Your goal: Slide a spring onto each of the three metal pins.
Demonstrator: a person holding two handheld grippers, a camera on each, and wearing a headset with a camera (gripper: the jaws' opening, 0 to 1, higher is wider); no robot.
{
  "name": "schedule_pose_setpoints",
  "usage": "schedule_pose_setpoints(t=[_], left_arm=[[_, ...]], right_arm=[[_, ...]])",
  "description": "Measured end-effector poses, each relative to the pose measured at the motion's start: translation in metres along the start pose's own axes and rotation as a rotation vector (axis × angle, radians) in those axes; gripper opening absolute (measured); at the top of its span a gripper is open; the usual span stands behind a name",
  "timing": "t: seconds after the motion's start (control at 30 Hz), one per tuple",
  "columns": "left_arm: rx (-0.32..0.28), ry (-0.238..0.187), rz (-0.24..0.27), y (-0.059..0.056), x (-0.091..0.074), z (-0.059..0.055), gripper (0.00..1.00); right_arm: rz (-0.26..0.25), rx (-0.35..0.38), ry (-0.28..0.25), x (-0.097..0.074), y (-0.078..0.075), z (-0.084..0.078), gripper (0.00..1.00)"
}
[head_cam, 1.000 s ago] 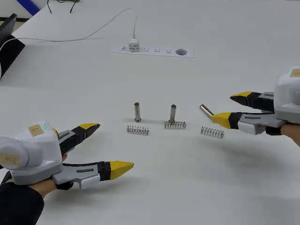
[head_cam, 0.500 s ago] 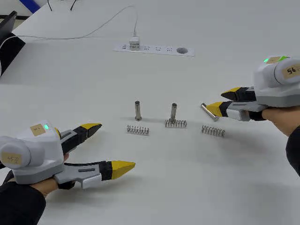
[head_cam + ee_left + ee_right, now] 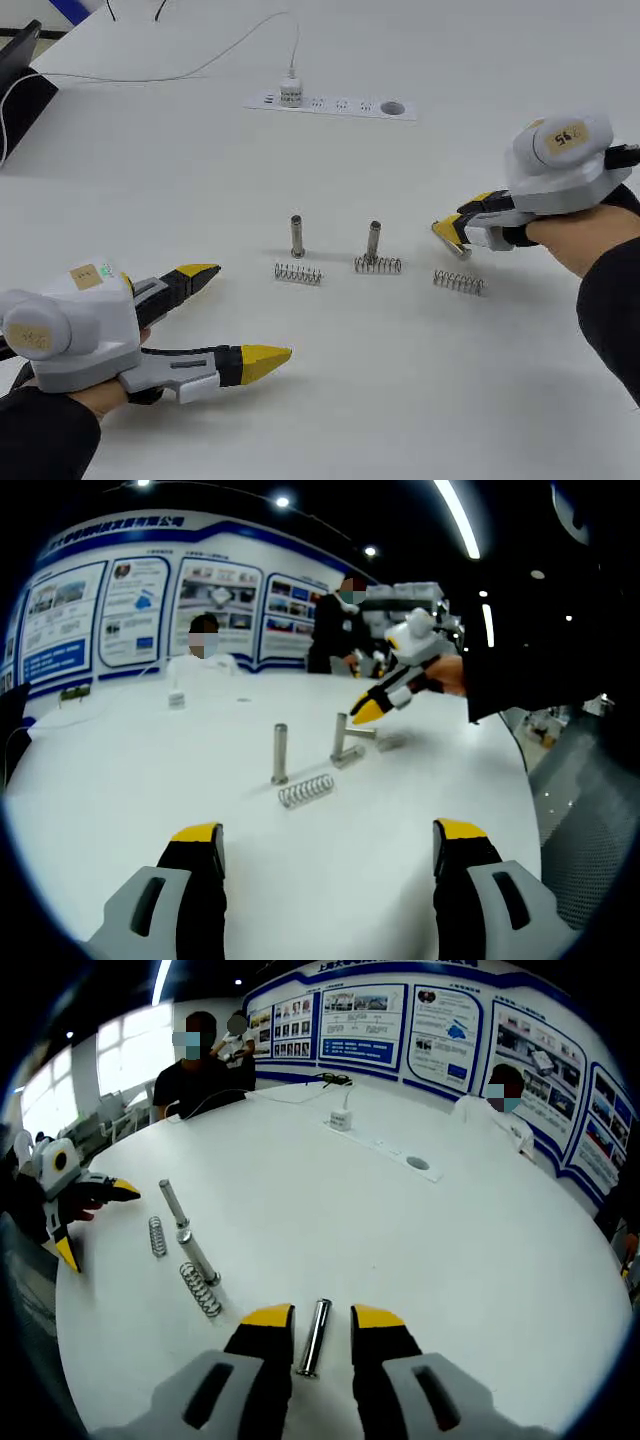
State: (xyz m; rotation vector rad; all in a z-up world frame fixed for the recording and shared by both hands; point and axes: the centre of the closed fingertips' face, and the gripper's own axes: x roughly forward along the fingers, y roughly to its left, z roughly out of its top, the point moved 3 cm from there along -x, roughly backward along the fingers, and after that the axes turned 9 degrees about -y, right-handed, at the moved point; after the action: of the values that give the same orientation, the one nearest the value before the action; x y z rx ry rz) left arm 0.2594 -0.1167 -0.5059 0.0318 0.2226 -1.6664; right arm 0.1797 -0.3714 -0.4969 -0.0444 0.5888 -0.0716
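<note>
Two metal pins stand upright on the white table, one (image 3: pixel 297 236) left of the other (image 3: pixel 373 240). A third pin (image 3: pixel 452 244) lies flat to their right. Three springs lie in front of them: left (image 3: pixel 298 273), middle (image 3: pixel 377 265) and right (image 3: pixel 459 282). My right gripper (image 3: pixel 447 229) is down at the lying pin (image 3: pixel 313 1338), which sits between its narrowly open jaws with a small gap on each side. My left gripper (image 3: pixel 235 312) hovers wide open at the near left, holding nothing, well short of the left spring (image 3: pixel 306 791).
A white power strip (image 3: pixel 330 105) with a plug (image 3: pixel 291 95) and a cable lies at the back of the table. A dark object (image 3: pixel 20 85) sits at the far left edge. People stand beyond the table (image 3: pixel 400 1230) in the gripper views.
My right gripper has come down and left onto the lying pin, and its jaws have narrowed around it. The left gripper has stayed in place, open.
</note>
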Motion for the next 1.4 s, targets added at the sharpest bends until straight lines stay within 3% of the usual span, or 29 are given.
schedule_pose_setpoints(t=[0.57,1.4], left_arm=[[-0.010,0.001,0.008,0.000,-0.002,-0.005,0.87],[-0.021,-0.004,0.015,0.002,-0.003,-0.006,0.86]], right_arm=[[-0.010,0.025,0.077,0.017,0.002,-0.008,0.15],[-0.025,0.045,0.124,0.018,0.003,-0.012,0.10]])
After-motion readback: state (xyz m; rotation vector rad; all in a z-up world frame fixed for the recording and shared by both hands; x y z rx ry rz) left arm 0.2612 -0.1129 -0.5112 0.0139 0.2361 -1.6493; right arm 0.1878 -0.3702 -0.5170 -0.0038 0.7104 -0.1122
